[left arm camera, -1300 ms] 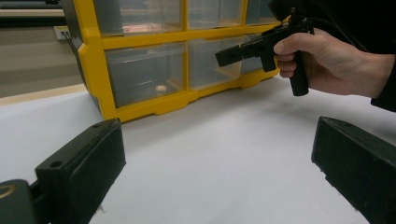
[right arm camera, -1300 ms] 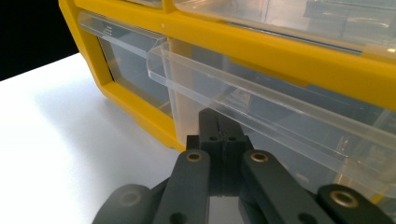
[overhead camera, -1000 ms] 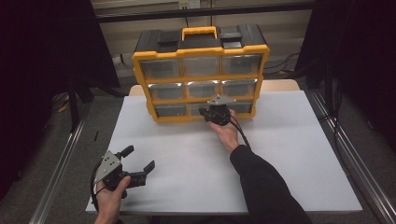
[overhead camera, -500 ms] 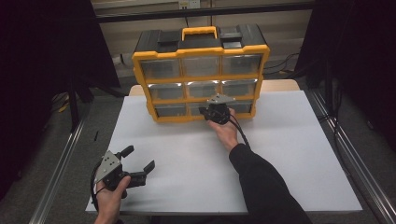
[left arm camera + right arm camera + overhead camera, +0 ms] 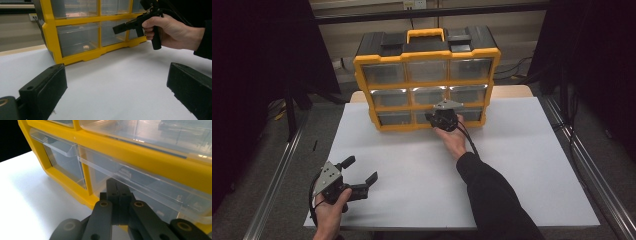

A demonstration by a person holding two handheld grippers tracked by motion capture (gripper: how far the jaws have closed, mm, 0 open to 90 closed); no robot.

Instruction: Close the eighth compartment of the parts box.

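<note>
Nothing has shifted that we can see since a moment ago: our yellow drawer cabinet stands at the far edge of the white table. Our right gripper presses its clenched jaws against the cabinet's bottom middle drawer, empty. Well in front of the cabinet, our left gripper rests spread wide, empty.

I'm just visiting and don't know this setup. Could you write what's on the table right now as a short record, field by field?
surface: white table
main object: yellow drawer organizer with clear drawers and a yellow handle, standing at the far edge
left hand-held gripper: jaws wide apart, holding nothing, near the front left of the table
right hand-held gripper: jaws closed together, tips at the front of the bottom middle drawer
bottom left drawer: shut, with a small pale item inside, too small to identify
</note>
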